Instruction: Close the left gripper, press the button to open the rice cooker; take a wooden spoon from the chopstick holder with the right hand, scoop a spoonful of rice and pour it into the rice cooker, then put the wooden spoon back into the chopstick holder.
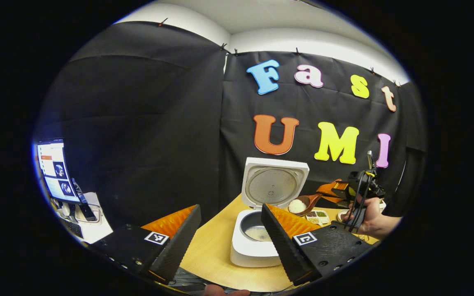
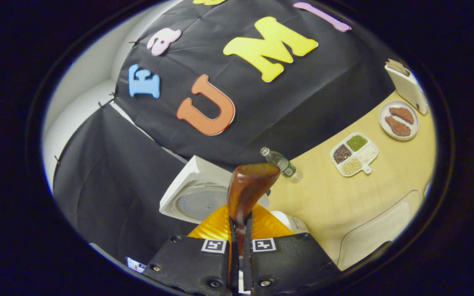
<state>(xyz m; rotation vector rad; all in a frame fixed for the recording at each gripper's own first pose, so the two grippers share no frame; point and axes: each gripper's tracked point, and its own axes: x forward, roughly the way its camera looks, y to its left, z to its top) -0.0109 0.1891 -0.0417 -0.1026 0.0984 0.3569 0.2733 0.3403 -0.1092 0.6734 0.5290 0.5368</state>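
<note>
The white rice cooker (image 1: 257, 246) stands open on the wooden table, its lid (image 1: 273, 183) raised and a little rice in the inner pot (image 1: 256, 232). My left gripper (image 1: 231, 206) hovers in front of it, open and holding nothing. Farther right, a hand carries my right gripper (image 1: 335, 191), which holds the wooden spoon (image 1: 303, 204) heaped with white rice just right of the lid. In the right gripper view my right gripper (image 2: 240, 220) is shut on the spoon's handle, and the spoon's bowl (image 2: 251, 183) hangs over the cooker's lid (image 2: 196, 199). The white chopstick holder (image 2: 407, 86) stands at the far right.
On the table are a plastic bottle (image 2: 281, 164) lying down, a divided dish of grains (image 2: 354, 154), a plate with two brown pieces (image 2: 398, 120) and a pale mat (image 2: 381, 232). A monitor (image 1: 56, 170) and desk clutter sit off to the left.
</note>
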